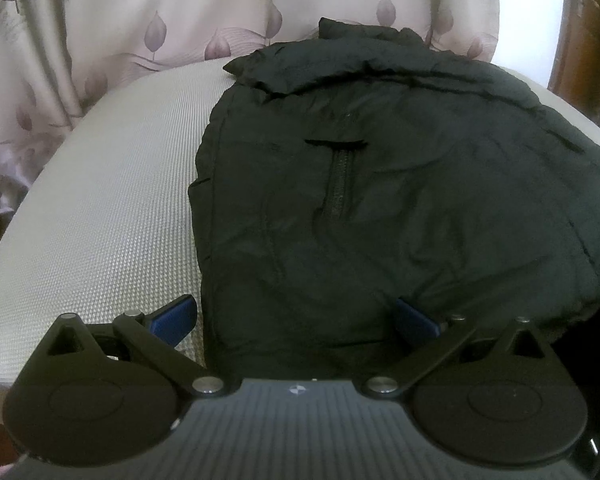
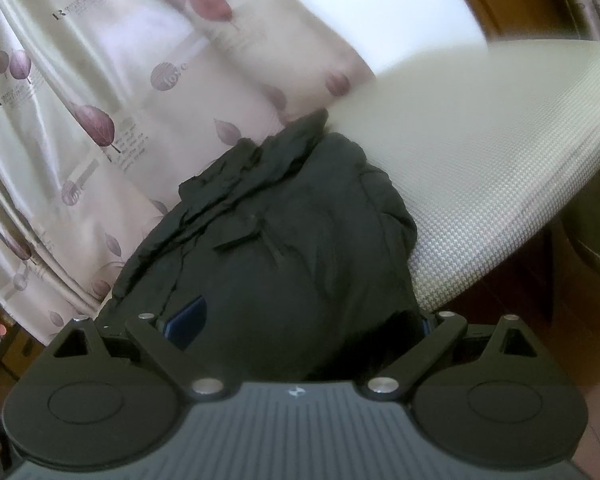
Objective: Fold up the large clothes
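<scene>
A bulky black padded jacket lay bundled on a pale woven-textured table surface, filling the centre and right of the left wrist view, with a short dark zipper running down from a small flap near its middle and a crumpled collar or hem bunched along its far edge at the upper centre. In the right wrist view the same jacket sat at the centre and lower middle of the frame, its near edge reaching down between the blue-padded fingers. The left gripper had its jaws spread wide, straddling the jacket's near left edge. The right gripper also stood wide apart, with cloth lying between its pads. A pink leaf-printed satin curtain hung behind the table.
</scene>
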Tool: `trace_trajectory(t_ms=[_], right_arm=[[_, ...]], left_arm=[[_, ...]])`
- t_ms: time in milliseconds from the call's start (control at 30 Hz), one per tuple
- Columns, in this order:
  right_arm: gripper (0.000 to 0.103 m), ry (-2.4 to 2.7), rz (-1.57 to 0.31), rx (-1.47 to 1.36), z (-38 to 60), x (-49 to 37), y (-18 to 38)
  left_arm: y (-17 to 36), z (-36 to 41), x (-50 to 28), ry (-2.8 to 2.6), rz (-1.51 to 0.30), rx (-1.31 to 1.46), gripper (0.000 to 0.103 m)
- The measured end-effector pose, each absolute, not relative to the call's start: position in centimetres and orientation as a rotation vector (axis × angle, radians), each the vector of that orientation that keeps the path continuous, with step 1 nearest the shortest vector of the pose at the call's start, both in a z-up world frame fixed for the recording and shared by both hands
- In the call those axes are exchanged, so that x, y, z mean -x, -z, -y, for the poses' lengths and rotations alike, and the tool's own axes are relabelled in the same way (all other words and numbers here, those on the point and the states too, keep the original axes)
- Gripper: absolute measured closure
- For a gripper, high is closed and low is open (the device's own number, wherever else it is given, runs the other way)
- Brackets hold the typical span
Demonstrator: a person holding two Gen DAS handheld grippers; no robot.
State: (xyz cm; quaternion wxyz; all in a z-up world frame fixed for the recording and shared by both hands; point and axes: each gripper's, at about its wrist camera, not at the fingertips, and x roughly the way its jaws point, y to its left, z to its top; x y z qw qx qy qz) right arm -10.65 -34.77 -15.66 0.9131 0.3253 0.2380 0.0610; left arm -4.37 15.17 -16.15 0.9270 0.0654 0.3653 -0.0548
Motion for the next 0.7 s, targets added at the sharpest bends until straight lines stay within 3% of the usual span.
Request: trace_trajectory(t_ms=[167,367,500,667,700], right_arm=[[0.006,-0.127,-0.493,-0.67,34.8,10.7,15.7],[0.006,-0.128,-0.493,-0.673,34.8,10.6,15.7],[0.006,-0.128,-0.491,-0.678,34.7,10.6,15.8],[0.007,-0.14,-0.486,-0.67,34.6,10.7,15.7],[0.011,-0.14,-0.486,-0.665,34.6,10.7,15.7]], left_arm=[[16.3,-15.7,4.3,0.155,-0.747,-0.098,0.0],[16.6,-19.9,4.5,0.342,-0.703,0.148,0.001],[17.1,-22.3,4.3,0.412,-0.683,0.31,0.005],[17.9,-24.0,4.0,0.505,-0.698,0.457,0.016],[18.1,-24.4,3.9,0.52,-0.704,0.491,0.016]])
